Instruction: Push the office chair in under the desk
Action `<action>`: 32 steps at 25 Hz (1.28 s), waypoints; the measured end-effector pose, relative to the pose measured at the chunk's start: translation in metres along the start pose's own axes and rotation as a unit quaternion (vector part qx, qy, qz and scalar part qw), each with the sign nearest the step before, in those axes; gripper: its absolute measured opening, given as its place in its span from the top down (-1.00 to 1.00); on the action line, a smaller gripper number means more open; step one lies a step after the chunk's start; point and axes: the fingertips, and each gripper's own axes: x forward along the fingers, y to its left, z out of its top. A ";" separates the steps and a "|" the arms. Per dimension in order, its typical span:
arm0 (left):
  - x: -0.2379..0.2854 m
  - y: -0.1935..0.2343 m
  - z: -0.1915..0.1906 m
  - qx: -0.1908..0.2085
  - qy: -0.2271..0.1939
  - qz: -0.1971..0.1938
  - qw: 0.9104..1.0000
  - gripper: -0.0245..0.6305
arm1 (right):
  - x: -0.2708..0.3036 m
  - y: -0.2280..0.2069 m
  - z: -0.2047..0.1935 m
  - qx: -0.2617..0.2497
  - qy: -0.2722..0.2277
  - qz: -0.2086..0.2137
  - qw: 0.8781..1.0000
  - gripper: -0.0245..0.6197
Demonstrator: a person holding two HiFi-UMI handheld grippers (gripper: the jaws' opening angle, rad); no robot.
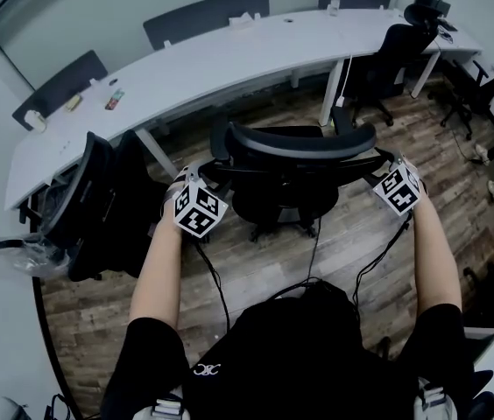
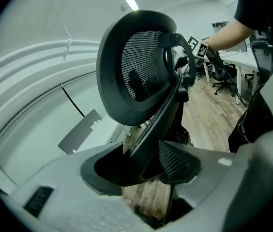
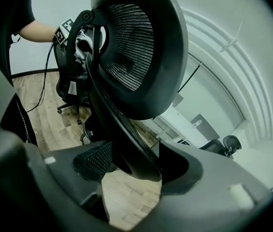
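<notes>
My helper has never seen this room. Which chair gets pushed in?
Find the long curved white desk. On the wood floor before its middle stands a black mesh chair, pulled away. Unlike the other chairs, it has the left hand-held gripper and right hand-held gripper on its back.

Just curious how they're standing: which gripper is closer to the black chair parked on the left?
Left. The left gripper is close beside that parked chair; the right gripper is across the middle chair, on its far side.
</notes>
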 end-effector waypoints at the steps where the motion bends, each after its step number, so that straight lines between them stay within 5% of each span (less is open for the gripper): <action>1: 0.004 0.004 0.001 0.000 0.000 0.000 1.000 0.19 | 0.005 -0.004 0.001 0.001 0.003 0.001 1.000 -0.02; 32: 0.157 0.119 0.052 -0.012 -0.004 0.010 1.000 0.19 | 0.151 -0.166 0.019 -0.022 0.004 0.028 0.999 -0.02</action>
